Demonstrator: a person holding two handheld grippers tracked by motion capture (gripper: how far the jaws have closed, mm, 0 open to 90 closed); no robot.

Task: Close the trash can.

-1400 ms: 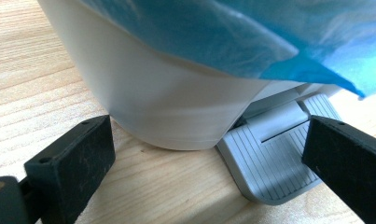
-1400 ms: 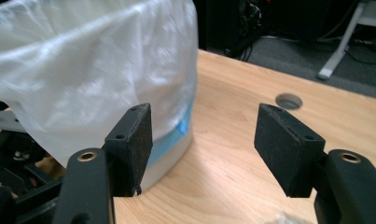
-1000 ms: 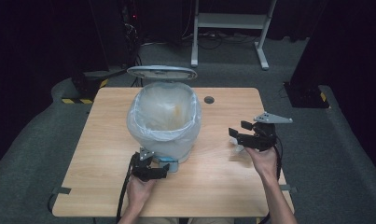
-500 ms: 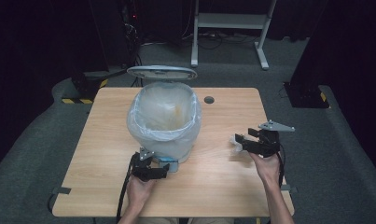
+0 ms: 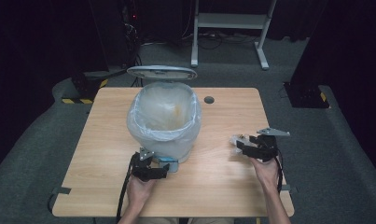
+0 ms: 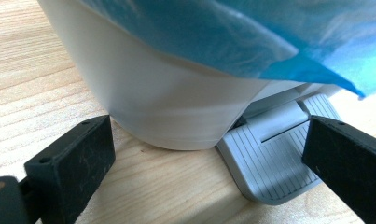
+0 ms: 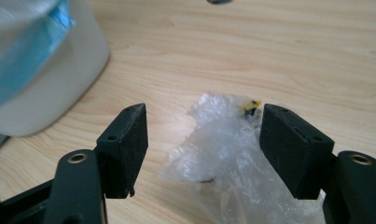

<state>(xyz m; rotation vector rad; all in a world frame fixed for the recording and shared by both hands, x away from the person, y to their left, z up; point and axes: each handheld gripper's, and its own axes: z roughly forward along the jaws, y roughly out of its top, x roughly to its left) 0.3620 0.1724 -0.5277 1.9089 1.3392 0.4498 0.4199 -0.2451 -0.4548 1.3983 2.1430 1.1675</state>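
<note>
A white pedal bin [image 5: 166, 140] with a clear liner [image 5: 163, 112] stands mid-table, its lid [image 5: 161, 72] raised behind it. My left gripper [image 5: 156, 164] sits at the bin's front base, open; in the left gripper view [image 6: 209, 140] its jaws straddle the bin's foot, the right one beside the grey pedal [image 6: 274, 154]. My right gripper [image 5: 239, 144] is low over the table on the right, open. A crumpled clear plastic scrap [image 7: 223, 149] with a small yellow-black speck lies on the wood between its jaws, nearer the right one.
The wooden table [image 5: 106, 140] has a dark cable hole [image 5: 208, 99] behind the bin on the right. A white metal frame [image 5: 232, 23] stands on the grey floor beyond the table, well away from both hands.
My right gripper has come down and toward the table's near edge, with the plastic scrap at its tips. The left gripper and the bin have stayed put.
</note>
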